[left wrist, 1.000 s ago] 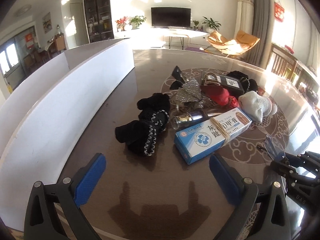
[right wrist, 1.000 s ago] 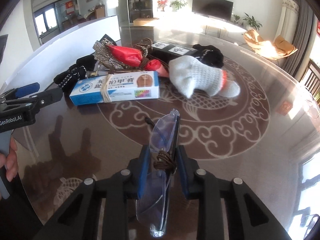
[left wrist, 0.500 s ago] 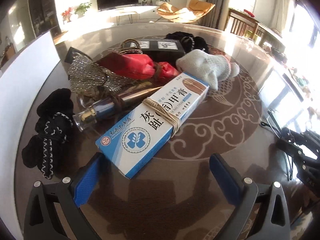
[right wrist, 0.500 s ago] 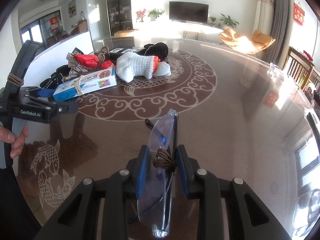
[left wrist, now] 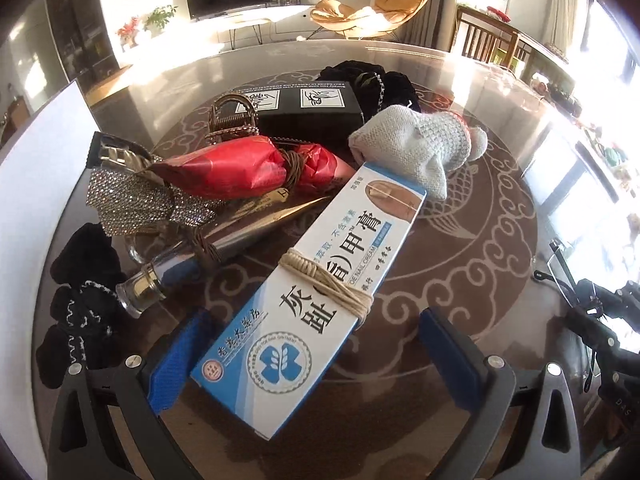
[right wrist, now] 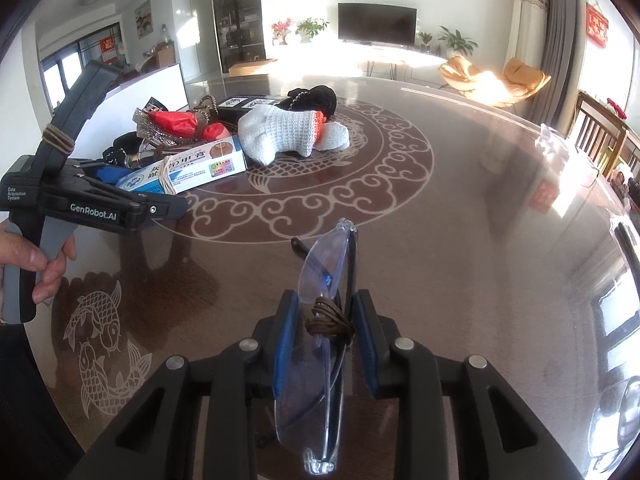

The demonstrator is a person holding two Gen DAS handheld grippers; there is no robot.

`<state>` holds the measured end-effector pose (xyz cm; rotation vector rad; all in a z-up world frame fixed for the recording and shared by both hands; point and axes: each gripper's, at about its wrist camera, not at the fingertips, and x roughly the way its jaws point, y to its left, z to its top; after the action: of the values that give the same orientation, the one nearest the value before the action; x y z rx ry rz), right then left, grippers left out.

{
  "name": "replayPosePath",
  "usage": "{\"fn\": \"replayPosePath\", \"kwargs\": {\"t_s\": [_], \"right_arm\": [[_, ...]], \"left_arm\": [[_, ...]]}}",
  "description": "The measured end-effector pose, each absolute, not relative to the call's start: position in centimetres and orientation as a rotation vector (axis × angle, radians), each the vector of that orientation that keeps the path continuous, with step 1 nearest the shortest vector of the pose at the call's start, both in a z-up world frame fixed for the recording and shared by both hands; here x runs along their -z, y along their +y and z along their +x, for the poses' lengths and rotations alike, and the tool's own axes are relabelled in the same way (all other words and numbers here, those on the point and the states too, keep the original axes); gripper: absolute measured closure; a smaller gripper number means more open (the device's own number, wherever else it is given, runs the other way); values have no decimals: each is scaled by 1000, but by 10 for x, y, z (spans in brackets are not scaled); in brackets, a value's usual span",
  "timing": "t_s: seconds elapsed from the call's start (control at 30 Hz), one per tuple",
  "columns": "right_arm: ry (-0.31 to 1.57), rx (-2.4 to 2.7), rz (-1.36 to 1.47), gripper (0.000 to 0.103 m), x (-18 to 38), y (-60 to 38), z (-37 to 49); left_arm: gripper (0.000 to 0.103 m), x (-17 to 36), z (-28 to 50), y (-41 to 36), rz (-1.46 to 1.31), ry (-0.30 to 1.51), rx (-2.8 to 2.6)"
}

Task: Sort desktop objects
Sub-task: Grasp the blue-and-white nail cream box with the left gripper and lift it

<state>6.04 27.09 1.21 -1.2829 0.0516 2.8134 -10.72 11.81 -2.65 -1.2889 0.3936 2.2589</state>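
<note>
The left gripper (left wrist: 308, 364) hangs low over the tabletop (left wrist: 460, 248) with its jaws released and wide, straddling the near end of the blue-and-white box (left wrist: 320, 292) that lies flat at the front of the pile; the left pad looks to sit right against the box's near corner, though touching or just beside is hard to tell, while the right pad stands clear. The step in hand appears to be taking this box. To do it well, centre the jaws so both pads meet the long sides squarely, near the string binding, and close only once the box sits evenly between them; gripping by a corner would likely let it swivel. Lift without dragging, since the metal bottle (left wrist: 192, 264) lies just beside it and the knitted mitten (left wrist: 416, 148) overlaps its far end. The right gripper (right wrist: 326, 332) is clenched on a pair of glasses (right wrist: 324, 264), well apart from the pile.
</note>
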Motion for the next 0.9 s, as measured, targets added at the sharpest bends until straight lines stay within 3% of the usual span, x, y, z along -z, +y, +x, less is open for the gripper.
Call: {"fn": "replayPosePath", "kwargs": {"t_s": [0.1, 0.13, 0.17, 0.2, 0.23, 0.3, 0.37, 0.4, 0.43, 0.47, 0.6, 0.63, 0.67, 0.7, 0.73, 0.77, 0.8, 0.9], "right_arm": [[53, -2814, -1283, 73, -12, 271, 60], [54, -2815, -1283, 73, -12, 271, 60], [56, -2816, -1283, 73, -12, 271, 60], [60, -2819, -1284, 73, -12, 271, 61], [65, -2821, -1285, 72, -12, 272, 61], [89, -2845, -1294, 67, -12, 273, 61], [87, -2890, -1327, 49, -12, 271, 59], [56, -2908, -1354, 44, -12, 268, 59], [6, -2903, -1392, 34, -11, 265, 57], [-51, -2879, -1434, 27, -11, 262, 55], [-58, -2838, -1510, 25, -12, 276, 52], [-53, -2829, -1510, 31, -13, 281, 51], [-74, -2823, -1499, 53, -15, 285, 51], [-83, -2822, -1499, 72, -17, 289, 51], [-98, -2799, -1508, 80, -18, 292, 50], [-86, -2794, -1527, 80, -20, 296, 49], [-56, -2796, -1545, 80, -21, 299, 50], [48, -2810, -1548, 81, -32, 308, 59]], "left_arm": [[0, 24, -95, 133, -1237, 424, -2161], [14, 23, -85, 137, -1204, 448, -2135], [19, 22, -76, 135, -1170, 489, -2129], [31, 19, -70, 135, -1162, 476, -2114], [31, 18, -66, 133, -1176, 474, -2112], [31, 16, -64, 130, -1201, 460, -2121], [25, 15, -68, 133, -1235, 445, -2126], [8, 18, -71, 142, -1272, 451, -2122], [0, 21, -74, 148, -1307, 473, -2127], [0, 23, -74, 153, -1303, 480, -2141], [0, 23, -77, 169, -1349, 462, -2163], [0, 23, -77, 172, -1351, 464, -2163], [0, 22, -75, 171, -1333, 466, -2165], [17, 19, -70, 172, -1293, 462, -2168], [43, 15, -65, 171, -1256, 455, -2173], [56, 11, -62, 167, -1243, 452, -2178], [59, 9, -59, 165, -1256, 442, -2166], [59, -5, -43, 150, -1202, 388, -2186]]}}
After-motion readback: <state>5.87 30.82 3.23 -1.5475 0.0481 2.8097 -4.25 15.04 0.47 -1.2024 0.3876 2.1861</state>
